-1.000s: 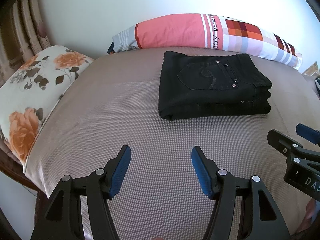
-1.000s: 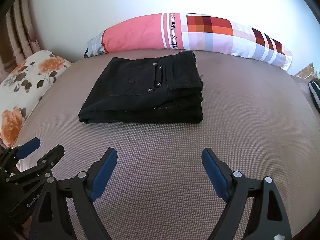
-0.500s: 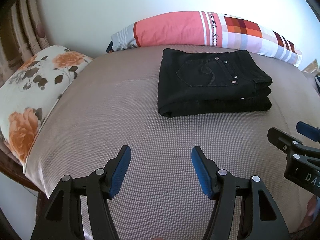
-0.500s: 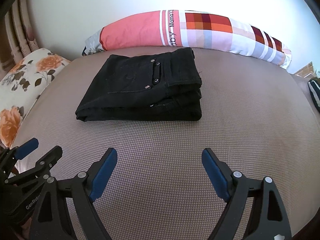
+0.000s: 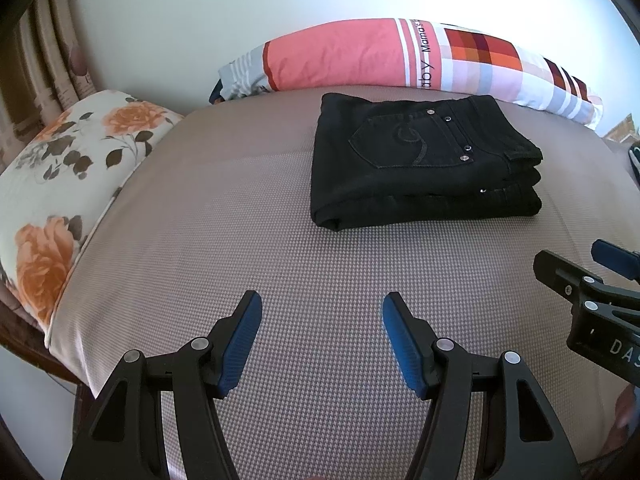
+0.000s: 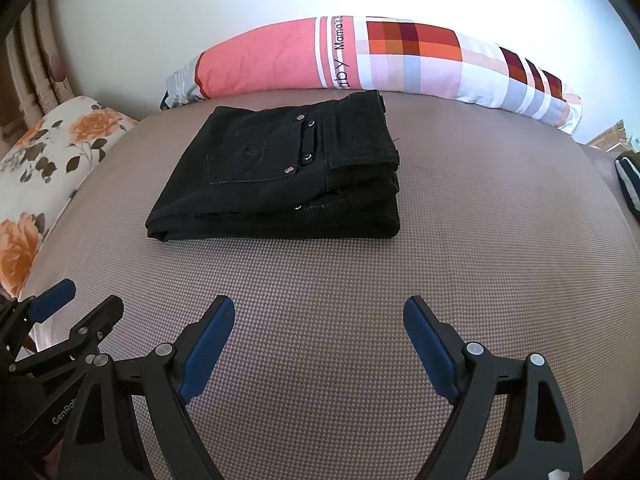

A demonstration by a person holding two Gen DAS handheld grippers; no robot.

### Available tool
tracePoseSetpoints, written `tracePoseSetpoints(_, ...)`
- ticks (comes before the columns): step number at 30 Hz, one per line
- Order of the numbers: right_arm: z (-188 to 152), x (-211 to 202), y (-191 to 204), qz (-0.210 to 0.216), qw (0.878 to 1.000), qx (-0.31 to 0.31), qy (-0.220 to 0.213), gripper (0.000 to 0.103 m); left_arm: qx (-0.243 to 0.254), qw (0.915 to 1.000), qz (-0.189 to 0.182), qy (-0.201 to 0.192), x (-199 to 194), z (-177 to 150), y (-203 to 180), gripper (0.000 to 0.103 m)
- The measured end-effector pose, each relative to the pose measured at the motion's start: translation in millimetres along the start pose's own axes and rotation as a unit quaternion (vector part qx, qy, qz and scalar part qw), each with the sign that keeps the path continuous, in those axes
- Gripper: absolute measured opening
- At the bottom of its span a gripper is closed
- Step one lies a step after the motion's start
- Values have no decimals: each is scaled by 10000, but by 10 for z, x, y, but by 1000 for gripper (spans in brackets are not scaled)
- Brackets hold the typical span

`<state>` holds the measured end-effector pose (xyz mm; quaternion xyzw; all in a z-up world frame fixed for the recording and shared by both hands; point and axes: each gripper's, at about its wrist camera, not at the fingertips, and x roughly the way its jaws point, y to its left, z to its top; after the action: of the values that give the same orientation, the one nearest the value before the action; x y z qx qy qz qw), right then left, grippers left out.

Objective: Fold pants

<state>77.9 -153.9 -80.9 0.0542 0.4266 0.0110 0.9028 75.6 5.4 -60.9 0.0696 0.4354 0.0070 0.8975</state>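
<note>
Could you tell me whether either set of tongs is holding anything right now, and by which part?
Nothing is held. The left tongs and right tongs both hang open above the bed, apart from the folded black pants.

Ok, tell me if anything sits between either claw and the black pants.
Nothing visible does. Only bare bedcover lies between the open left claw and the folded pants, and likewise ahead of the open right claw. Both pillows lie off to the sides.

the pants [image 5: 420,164] are plain black with small silver rivets. the bed cover [image 5: 280,264] is a fine beige-brown houndstooth weave. one pillow [image 5: 68,184] is white with orange roses and dark leaves. the long pillow [image 6: 380,60] is coral pink with white stripes and red, orange, lilac checks. gripper pads [image 5: 240,344] are blue.
</note>
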Motion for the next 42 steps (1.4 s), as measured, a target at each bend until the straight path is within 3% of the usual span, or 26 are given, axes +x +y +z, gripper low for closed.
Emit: tracePoseSetpoints(42,-19,58,27,-17,9999,-64,80,85,66,9999,-101,61,33,-6,-25,64)
